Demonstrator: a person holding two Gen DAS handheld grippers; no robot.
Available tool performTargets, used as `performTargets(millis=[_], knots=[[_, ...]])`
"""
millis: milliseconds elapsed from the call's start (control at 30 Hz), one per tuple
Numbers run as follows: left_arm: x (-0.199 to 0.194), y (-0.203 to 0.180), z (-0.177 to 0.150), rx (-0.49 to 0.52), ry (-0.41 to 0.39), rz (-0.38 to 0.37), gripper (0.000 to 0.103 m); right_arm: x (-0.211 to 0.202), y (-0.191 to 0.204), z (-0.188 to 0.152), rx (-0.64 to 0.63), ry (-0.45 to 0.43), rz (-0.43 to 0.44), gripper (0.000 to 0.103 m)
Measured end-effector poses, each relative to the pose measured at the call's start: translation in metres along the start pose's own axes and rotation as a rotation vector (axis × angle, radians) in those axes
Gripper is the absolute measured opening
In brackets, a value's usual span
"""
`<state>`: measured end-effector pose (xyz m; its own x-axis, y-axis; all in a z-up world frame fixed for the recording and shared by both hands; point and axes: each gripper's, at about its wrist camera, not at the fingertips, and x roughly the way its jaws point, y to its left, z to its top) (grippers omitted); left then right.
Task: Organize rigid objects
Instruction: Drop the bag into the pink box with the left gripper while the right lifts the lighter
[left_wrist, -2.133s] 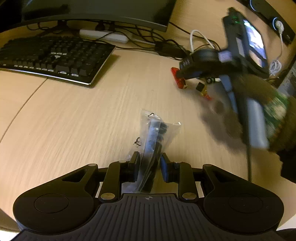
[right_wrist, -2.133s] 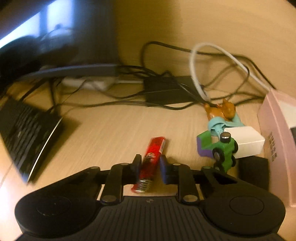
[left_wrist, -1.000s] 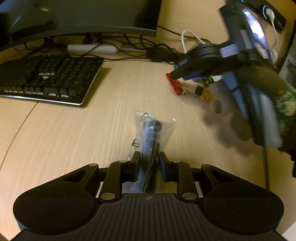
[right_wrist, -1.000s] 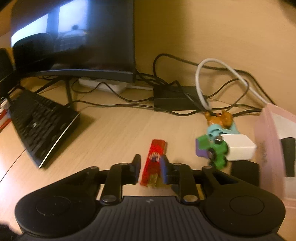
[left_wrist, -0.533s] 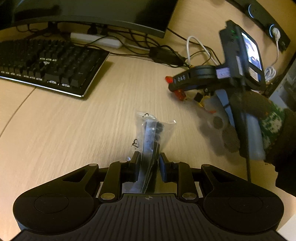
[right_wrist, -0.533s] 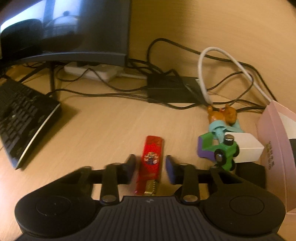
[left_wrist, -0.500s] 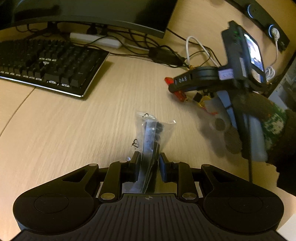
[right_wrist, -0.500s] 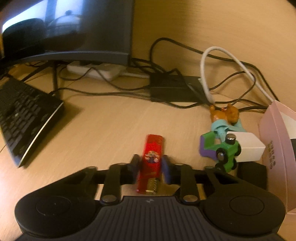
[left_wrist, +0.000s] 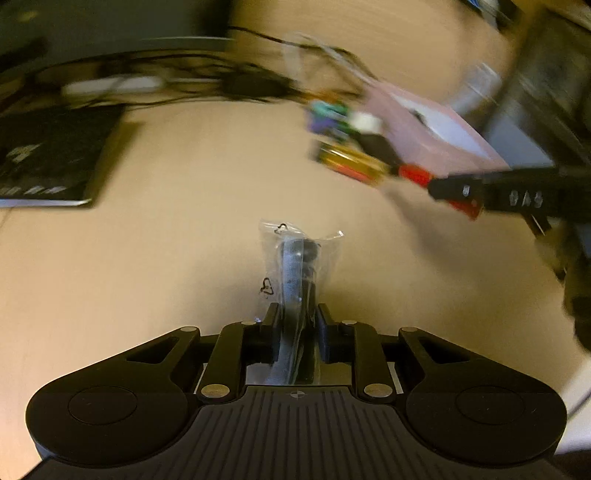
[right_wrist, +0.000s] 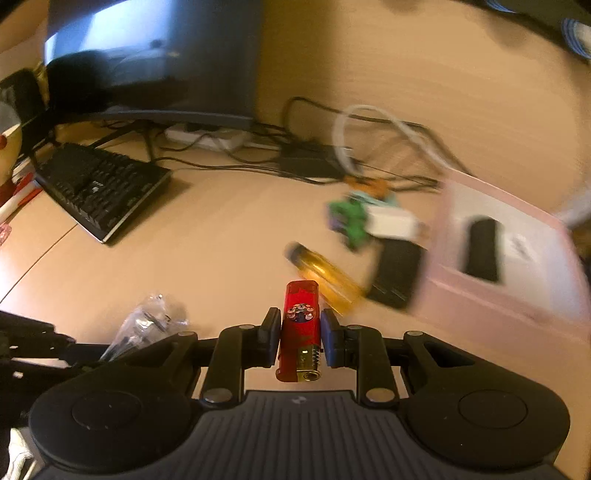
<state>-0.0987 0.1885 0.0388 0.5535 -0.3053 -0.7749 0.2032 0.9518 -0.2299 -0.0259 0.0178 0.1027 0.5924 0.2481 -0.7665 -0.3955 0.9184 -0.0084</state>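
My left gripper (left_wrist: 297, 317) holds a clear plastic bag (left_wrist: 299, 254) with a dark part inside. Its jaws are closing, and the pads press on the bag's near end just above the desk. My right gripper (right_wrist: 300, 325) is shut on a red lighter (right_wrist: 301, 306) and carries it clear of the desk. In the left wrist view that gripper (left_wrist: 454, 192) comes in from the right, with the red lighter (left_wrist: 413, 173) in front of the pink box (left_wrist: 436, 125). The bag (right_wrist: 147, 325) also shows at the lower left of the right wrist view.
A yellow lighter (right_wrist: 325, 273), a black block (right_wrist: 397, 273), a green toy (right_wrist: 351, 218) and a white charger (right_wrist: 391, 221) lie beside the pink box (right_wrist: 517, 280), which holds a black item (right_wrist: 484, 247). A keyboard (right_wrist: 99, 188), a monitor (right_wrist: 159, 66) and cables fill the back.
My right gripper has lifted the red lighter off the desk and pulled back, so the yellow lighter and pink box now show. The left wrist view has swung toward the pink box.
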Motion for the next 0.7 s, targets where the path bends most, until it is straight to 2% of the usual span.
performTargets(millis=[167, 233, 333, 400, 467, 600, 700], knots=[[0.001, -0.046, 0.003, 0.197, 0.112, -0.168, 0.022, -0.05, -0.033, -0.038, 0.06, -0.009, -0.105, 0.023], [0.003, -0.061, 0.01, 0.226, 0.129, -0.253, 0.022, -0.069, -0.048, -0.052, 0.1, -0.021, -0.151, 0.023], [0.007, -0.079, 0.033, 0.24, 0.113, -0.291, 0.022, -0.094, -0.072, -0.07, 0.178, -0.052, -0.206, 0.023], [0.004, -0.088, 0.057, 0.208, 0.08, -0.332, 0.022, -0.108, -0.085, -0.081, 0.22, -0.074, -0.246, 0.023], [-0.004, -0.1, 0.088, 0.215, 0.007, -0.363, 0.022, -0.121, -0.098, -0.091, 0.263, -0.091, -0.276, 0.023], [-0.022, -0.128, 0.147, 0.27, -0.169, -0.345, 0.022, -0.14, -0.117, -0.11, 0.33, -0.119, -0.316, 0.023], [-0.018, -0.154, 0.185, 0.293, -0.249, -0.306, 0.022, -0.145, -0.129, -0.122, 0.377, -0.141, -0.323, 0.023]])
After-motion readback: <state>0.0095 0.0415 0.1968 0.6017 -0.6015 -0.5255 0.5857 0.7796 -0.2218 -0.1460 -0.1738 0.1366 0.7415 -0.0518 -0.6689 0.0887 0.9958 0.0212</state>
